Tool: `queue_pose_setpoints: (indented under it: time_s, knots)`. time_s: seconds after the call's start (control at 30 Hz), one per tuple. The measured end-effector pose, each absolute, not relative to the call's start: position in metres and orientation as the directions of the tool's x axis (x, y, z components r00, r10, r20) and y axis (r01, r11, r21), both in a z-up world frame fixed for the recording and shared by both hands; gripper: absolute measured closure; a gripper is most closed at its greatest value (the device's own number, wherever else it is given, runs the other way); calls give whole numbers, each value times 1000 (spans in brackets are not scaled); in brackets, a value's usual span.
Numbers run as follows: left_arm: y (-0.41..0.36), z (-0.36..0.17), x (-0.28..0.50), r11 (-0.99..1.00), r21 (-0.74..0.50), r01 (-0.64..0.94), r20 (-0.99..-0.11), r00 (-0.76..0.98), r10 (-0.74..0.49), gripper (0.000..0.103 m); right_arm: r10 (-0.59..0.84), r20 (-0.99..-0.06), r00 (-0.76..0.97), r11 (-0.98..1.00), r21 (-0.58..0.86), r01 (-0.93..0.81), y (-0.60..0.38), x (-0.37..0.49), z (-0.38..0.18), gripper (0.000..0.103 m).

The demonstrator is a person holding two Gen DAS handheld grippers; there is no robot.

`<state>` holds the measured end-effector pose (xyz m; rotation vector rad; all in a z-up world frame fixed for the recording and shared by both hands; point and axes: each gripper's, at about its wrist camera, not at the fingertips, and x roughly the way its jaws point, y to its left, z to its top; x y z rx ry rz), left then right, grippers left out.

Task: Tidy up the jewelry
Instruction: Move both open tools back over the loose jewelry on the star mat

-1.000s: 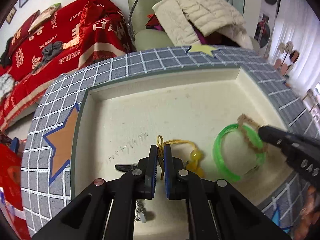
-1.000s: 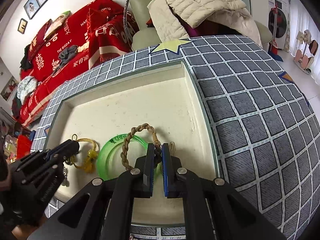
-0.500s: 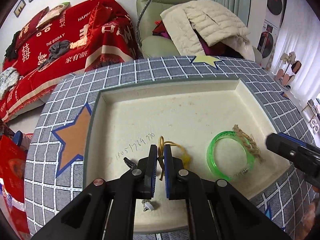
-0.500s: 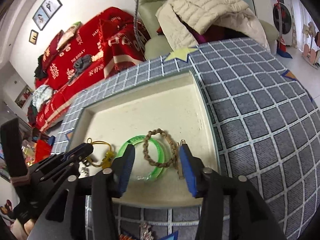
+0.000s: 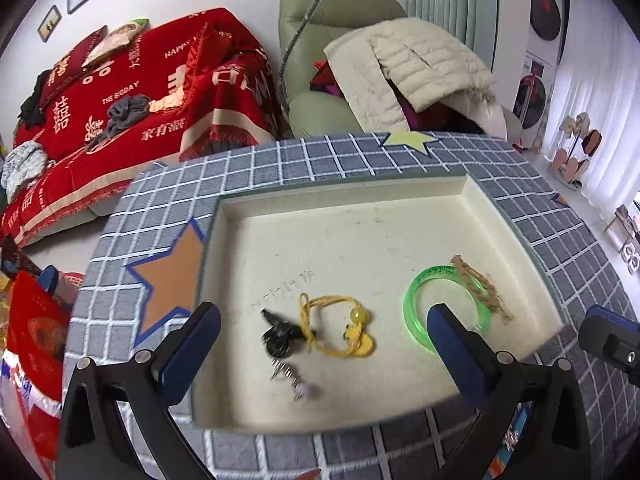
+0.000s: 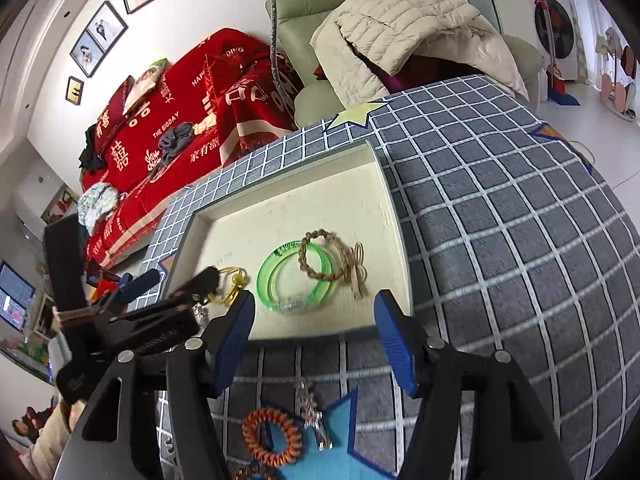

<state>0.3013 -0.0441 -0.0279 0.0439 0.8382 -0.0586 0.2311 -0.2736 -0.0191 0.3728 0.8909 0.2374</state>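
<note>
The jewelry sits in a shallow cream tray [image 5: 224, 264] sunk into the checked grey surface [image 6: 500, 216]. On the right side of the tray lies a green bangle [image 6: 280, 276], and a brown braided bracelet [image 6: 320, 256] rests across its far edge, touching it. On the left side lies a yellow cord bracelet [image 5: 336, 328] with a round yellow bead. Just beside it is a small black clip [image 5: 280, 332], and a little silver piece [image 5: 290, 376] lies nearer the front edge.

A second ago both tongs were squeezed tight, the left on the yellow cord and the right on the braided bracelet. Now the left tongs [image 5: 324, 344] are wide open and hold nothing, and they have pulled up and back from the tray. The right tongs [image 6: 316, 336] are wide open too, empty, and have drawn back over the front edge of the tray. Both pieces now lie loose in the tray, so it looks like these two have been put away.

More work seems to be left. On the surface in front of the tray, close to the right tongs, lie an orange spiral hair tie [image 6: 272, 440] and a small clear sparkly piece [image 6: 314, 416] on a blue star patch. I think one of these should go in next.
</note>
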Motion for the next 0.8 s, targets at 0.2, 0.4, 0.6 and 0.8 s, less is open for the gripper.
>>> queue_pose_setpoints:
  time_s: [0.2, 0.4, 0.6, 0.8]
  knots:
    - [-28, -19, 257, 998, 42, 50, -744, 668, -2, 0, 313, -691, 652, 928, 368, -55, -275, 198, -13, 0]
    - [1, -31, 208, 1000, 18, 14, -780, 626, 5, 0, 340, -700, 628, 916, 397, -54, -277, 173, -17, 0]
    - [18, -48, 154, 996, -63, 59, -809, 581, -86, 0, 305, -764, 569, 941, 332, -58, -267, 142, -26, 0]
    - [24, -67, 108, 997, -76, 17, -828, 556, -72, 0, 256, -828, 499, 963, 263, -57, -257, 98, -60, 0]
